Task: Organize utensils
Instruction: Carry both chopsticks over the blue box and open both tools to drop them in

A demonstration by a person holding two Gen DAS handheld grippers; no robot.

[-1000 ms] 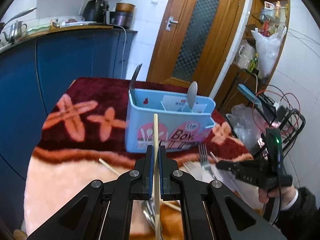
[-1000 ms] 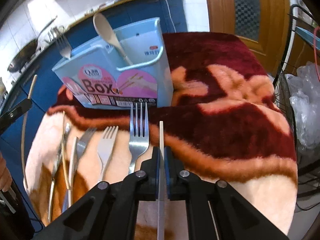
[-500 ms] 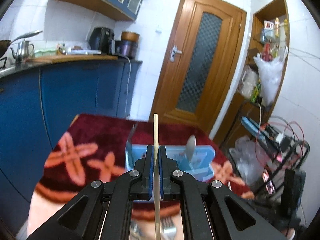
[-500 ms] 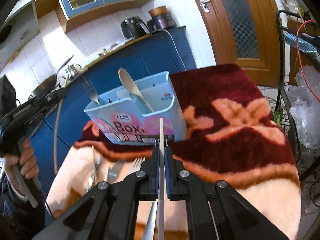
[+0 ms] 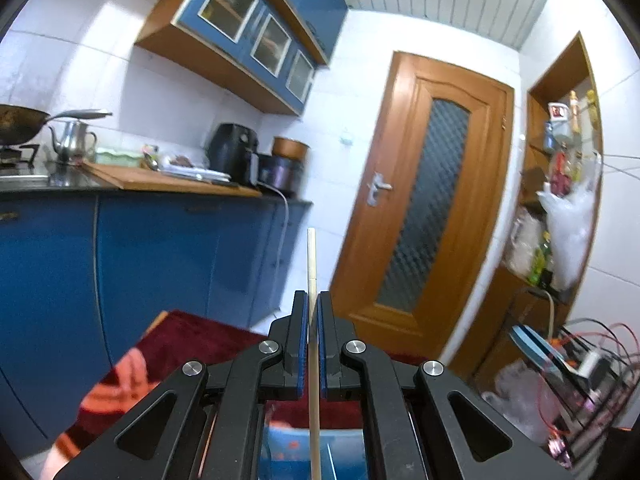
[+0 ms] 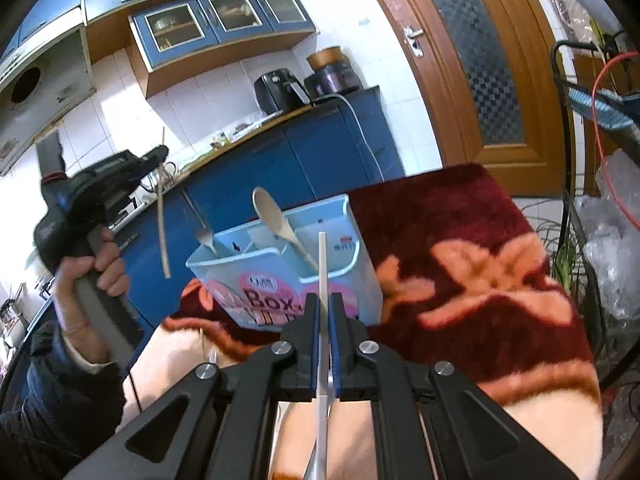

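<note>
Blue "Box" caddy (image 6: 280,276); left gripper (image 5: 313,300), now raised, clamps a chopstick (image 5: 311,264); right gripper (image 6: 324,300) clamps perhaps a fork handle (image 6: 322,256).

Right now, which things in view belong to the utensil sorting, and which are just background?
Job: left gripper clamping a chopstick; right gripper clamping a white utensil; blue organizer box; wooden spoon.

Background: air fryer, kettle, door.

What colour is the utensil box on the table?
Light blue, with a pink label on its front; the utensil box shows best in the right wrist view.
</note>
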